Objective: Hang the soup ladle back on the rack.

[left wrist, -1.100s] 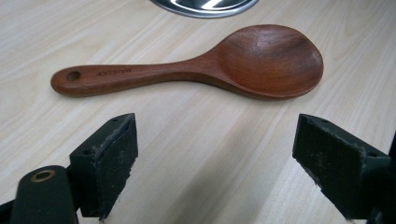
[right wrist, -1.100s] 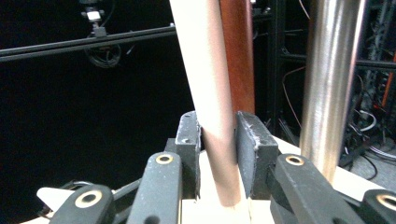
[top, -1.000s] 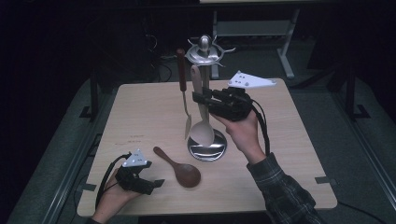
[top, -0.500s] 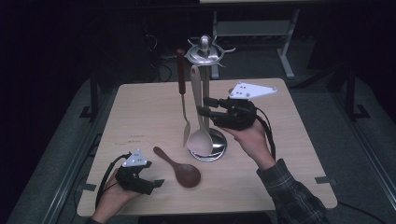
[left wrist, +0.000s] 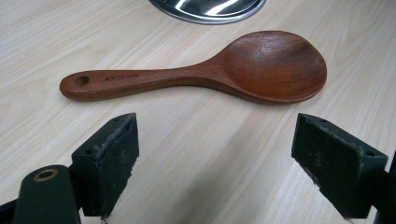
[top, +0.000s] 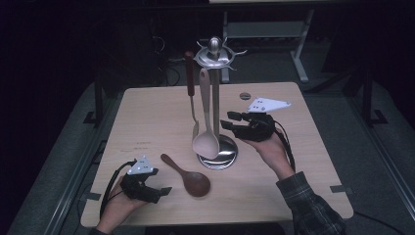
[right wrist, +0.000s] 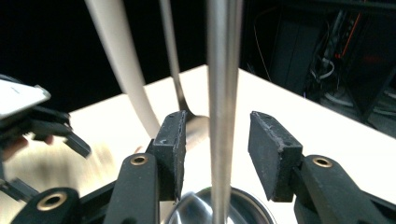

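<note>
Progress approx halfway: beige ladle [top: 208, 132] and spatula [top: 192, 93] hang on rack [top: 216, 98]; wooden spoon [top: 188, 177] lies on table [top: 156, 117].

R gripper [top: 230, 121] jaws have just been opening, now apart w/ rack pole between, untouched; L gripper [top: 164, 192] spread, empty, near spoon, which is left to hang.

Left gripper [top: 164, 191]: black body, grey three-cornered plate on top, black cable looped past hand. Pads [left wrist: 114, 163] seen as black blocks, faces scuffed; brass-coloured rivet set in jaw arm. Right gripper [top: 230, 120]: same black build, pale plate dotted with small holes, cable trailed along wrist. Plaid sleeve [top: 308, 208] worn on right forearm.
</note>
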Demonstrator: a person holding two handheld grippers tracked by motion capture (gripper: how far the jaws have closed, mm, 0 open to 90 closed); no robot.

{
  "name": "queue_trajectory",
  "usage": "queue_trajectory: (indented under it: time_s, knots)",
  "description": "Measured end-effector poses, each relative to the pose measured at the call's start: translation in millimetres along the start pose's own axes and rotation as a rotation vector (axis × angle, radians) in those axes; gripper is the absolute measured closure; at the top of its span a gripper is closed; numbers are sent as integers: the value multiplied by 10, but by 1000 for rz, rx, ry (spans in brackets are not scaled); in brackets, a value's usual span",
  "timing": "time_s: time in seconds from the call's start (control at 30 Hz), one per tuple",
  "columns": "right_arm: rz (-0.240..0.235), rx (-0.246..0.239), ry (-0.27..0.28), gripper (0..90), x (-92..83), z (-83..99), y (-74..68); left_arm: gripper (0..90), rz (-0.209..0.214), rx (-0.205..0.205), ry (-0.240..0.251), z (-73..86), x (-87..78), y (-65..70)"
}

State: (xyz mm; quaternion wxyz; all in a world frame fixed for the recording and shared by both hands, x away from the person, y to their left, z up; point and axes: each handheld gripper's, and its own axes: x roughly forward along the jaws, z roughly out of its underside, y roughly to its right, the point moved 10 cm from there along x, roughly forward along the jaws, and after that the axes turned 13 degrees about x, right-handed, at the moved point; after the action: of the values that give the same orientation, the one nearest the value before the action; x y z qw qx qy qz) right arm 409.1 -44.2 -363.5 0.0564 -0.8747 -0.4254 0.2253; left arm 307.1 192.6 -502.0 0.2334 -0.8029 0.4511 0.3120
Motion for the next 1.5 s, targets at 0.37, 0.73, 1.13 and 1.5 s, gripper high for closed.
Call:
queue_trajectory:
  time_s: [0.37,0.73,1.13,1.5]
  knots:
    - [-12,22,-52,542,363,146,125,255,15,-38,56,-142,-98,11]
    - [-2,-24,-108,669,574,213,105,585,29,-57,135,-468,-325,-50]
    - [30,-52,-110,718,589,208,113,900,22,20,182,-1148,-615,-169]
    - [38,-45,-120,720,589,206,109,900,29,103,231,-1931,-945,-285]
